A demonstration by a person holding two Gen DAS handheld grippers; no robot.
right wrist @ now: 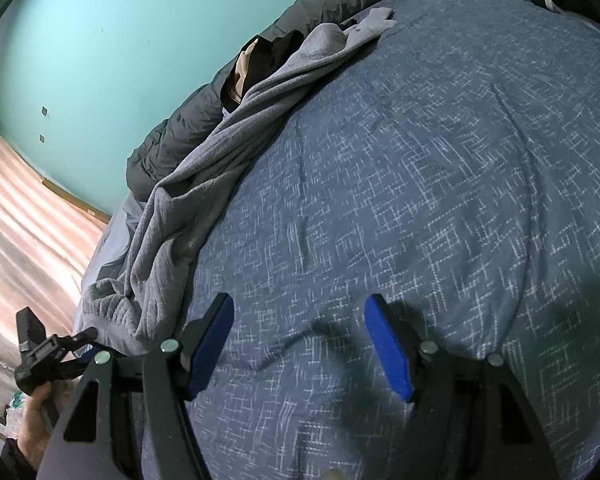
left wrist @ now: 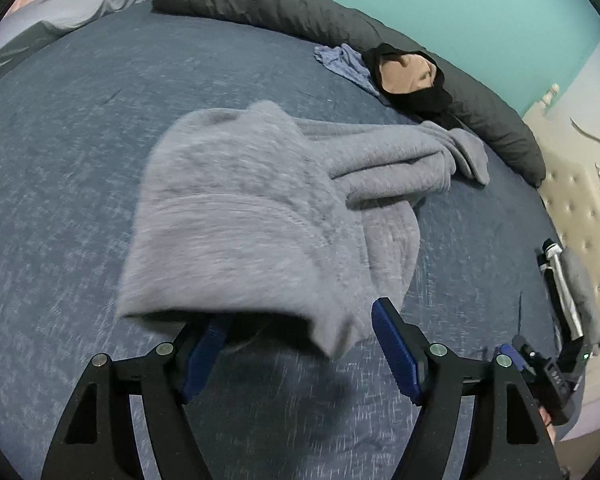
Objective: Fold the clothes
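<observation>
Grey fleece garment [left wrist: 260, 216] lies on the blue patterned bedspread [left wrist: 80, 184], partly folded, with a doubled-over panel nearest the left wrist camera and its sleeves or legs trailing away toward the dark grey duvet [left wrist: 284, 4] bunched along the far edge of the bed. The near edge of that panel looks blurred and sits over the tip of one blue-padded finger of the left gripper [left wrist: 300, 344]. Its fingers are spread wide; the other pad stands clear of the cloth beside it, so nothing is pinched between them, though whether the hem is touching the covered pad cannot be told. Beyond the garment a black and tan item [left wrist: 410, 80] and a small blue cloth [left wrist: 342, 62] rest against the duvet.

In the right wrist view the right gripper [right wrist: 300, 350] hangs above bare bedspread with its fingers well apart and empty, its shadow on the cover below. The same grey garment runs along the left side of that view, from the duvet down to just beside the left finger. A hand [right wrist: 34, 436] holding the other tool shows at the lower left, over a wooden floor [right wrist: 24, 208]
</observation>
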